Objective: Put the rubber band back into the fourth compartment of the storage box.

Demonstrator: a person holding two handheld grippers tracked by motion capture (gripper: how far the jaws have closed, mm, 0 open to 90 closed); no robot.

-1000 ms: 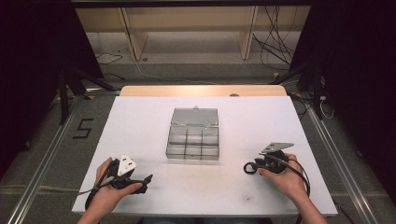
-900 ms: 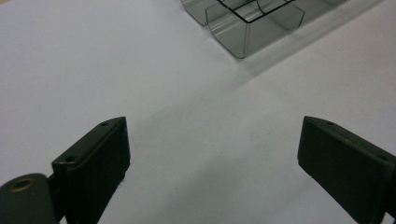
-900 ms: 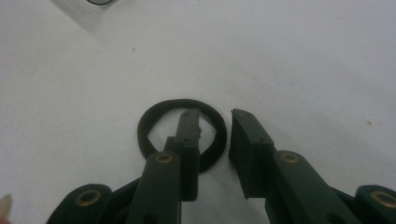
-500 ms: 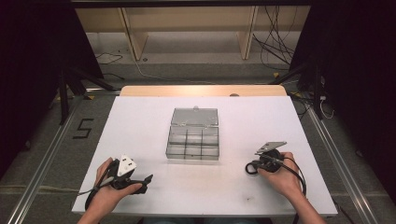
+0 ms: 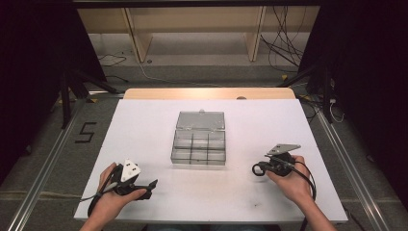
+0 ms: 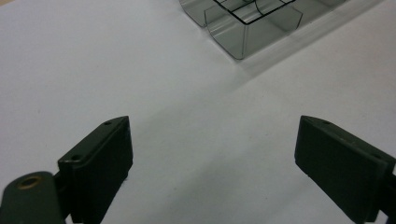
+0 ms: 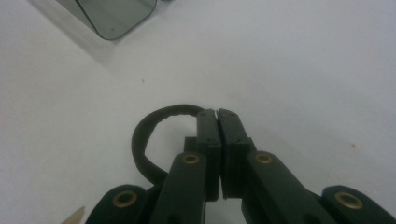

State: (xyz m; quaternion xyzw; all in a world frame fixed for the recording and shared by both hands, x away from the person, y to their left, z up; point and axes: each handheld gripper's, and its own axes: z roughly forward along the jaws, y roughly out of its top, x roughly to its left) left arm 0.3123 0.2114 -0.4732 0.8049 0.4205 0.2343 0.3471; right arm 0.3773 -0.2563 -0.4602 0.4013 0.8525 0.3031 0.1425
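A clear plastic compartment box stands open at the middle of the white table, its lid laid back on the far side. To the box's right, my right gripper rests on the table, shut on a black elastic band. In the right gripper view the jaws are pressed together and the band loops out to their left. My left gripper lies near the front left edge, open. Its jaws stand wide apart over bare table, with the box's corner ahead.
A corner of the box lies ahead and left of the right jaws. A wooden strip edges the table's far side. Shelving and cables stand on the floor beyond, and a "5" mark is on the floor at the left.
The right gripper has shifted slightly on the table with the band at its tip. The left hand and the box have stayed in place.
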